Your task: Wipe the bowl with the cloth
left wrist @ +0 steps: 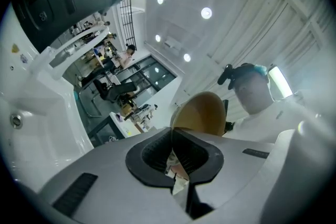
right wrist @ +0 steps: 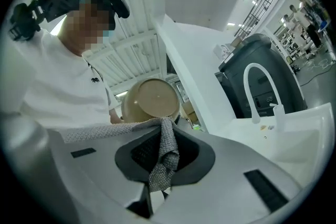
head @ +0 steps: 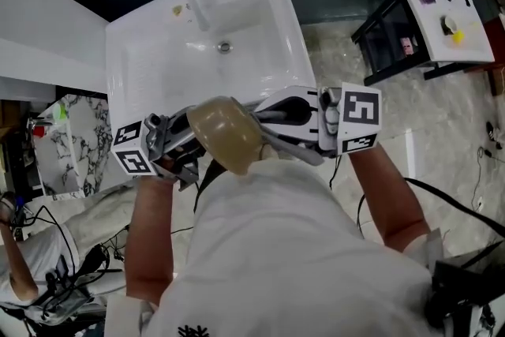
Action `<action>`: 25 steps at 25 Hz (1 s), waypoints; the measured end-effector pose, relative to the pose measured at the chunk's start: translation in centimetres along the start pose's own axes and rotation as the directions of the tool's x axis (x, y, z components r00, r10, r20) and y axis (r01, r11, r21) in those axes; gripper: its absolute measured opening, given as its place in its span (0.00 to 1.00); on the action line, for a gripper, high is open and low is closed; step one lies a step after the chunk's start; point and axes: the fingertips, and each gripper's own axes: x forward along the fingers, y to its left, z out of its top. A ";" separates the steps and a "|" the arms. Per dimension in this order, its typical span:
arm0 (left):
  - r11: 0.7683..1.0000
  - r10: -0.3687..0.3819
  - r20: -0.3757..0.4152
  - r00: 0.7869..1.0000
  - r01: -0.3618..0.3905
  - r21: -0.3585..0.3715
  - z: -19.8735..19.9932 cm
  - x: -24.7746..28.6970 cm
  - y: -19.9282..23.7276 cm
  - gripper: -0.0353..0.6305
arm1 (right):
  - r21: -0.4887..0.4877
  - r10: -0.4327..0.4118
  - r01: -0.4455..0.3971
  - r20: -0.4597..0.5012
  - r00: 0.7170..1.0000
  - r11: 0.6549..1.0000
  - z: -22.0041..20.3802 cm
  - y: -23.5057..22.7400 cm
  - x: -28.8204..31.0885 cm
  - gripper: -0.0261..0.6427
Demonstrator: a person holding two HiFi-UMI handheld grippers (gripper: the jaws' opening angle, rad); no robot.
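Close to the person's chest, the left claw [left wrist: 172,132] is pinched shut on the rim of the tan bowl [head: 225,134], holding it aloft. The right claw [right wrist: 161,124] clamps the grey cloth [right wrist: 164,157] just beside it. Beyond them is the near edge of the white sink [head: 150,67].

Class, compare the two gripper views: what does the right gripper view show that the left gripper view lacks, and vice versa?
Only the right gripper view: the grey cloth pinched in the right gripper. Only the left gripper view: the drain of the sink, and the left gripper shut on the bowl. Both: the tan bowl and the white sink.
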 end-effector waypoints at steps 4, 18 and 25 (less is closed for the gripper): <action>1.000 0.008 0.022 1.000 -0.008 -0.004 0.6 -0.6 0.5 0.08 | 0.001 0.066 -0.067 0.041 0.997 0.998 0.8 1.5 -0.5 0.09; 0.999 0.005 0.005 1.000 -0.005 -0.046 -0.8 -1.0 1.3 0.08 | -0.058 0.181 -0.174 0.174 0.968 0.983 5.2 3.4 -2.8 0.09; 0.997 -0.034 -0.044 0.998 0.031 -0.077 -2.2 -1.0 1.3 0.08 | -0.073 0.130 -0.118 0.193 0.973 0.990 5.9 1.6 -1.4 0.09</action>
